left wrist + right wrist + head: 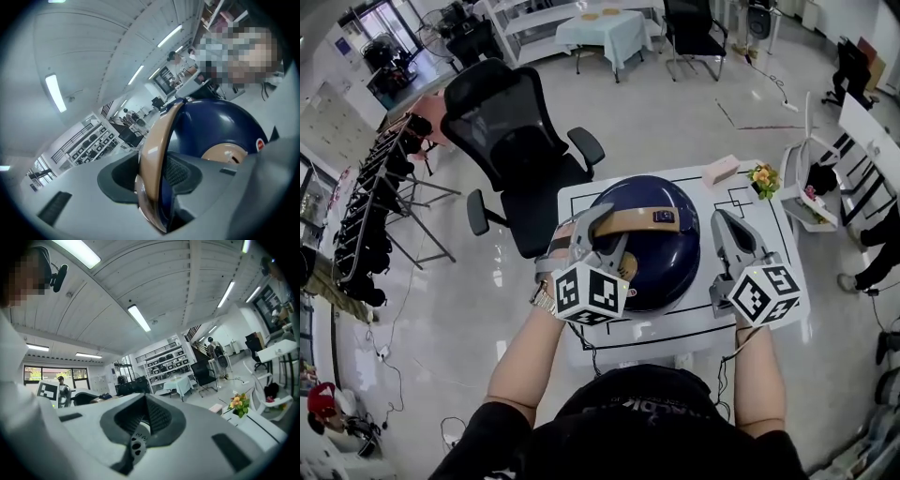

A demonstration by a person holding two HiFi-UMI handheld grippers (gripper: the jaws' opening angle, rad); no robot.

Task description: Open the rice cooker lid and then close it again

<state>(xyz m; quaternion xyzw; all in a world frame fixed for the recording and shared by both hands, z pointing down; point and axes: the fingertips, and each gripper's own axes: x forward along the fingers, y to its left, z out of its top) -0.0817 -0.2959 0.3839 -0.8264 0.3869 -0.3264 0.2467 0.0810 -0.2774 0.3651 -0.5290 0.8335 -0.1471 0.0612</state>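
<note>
Item: blue rice cooker (661, 272), frame centre, on white desk (748, 199). My left gripper (592, 228): jaws grasping its tan handle (639, 220). My right gripper (725, 223): jaws clenched, empty.

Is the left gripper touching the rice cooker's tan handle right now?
Touching. The left gripper view shows the tan handle clamped between the jaws of the left gripper, with the pads pressed against its sides.
</note>
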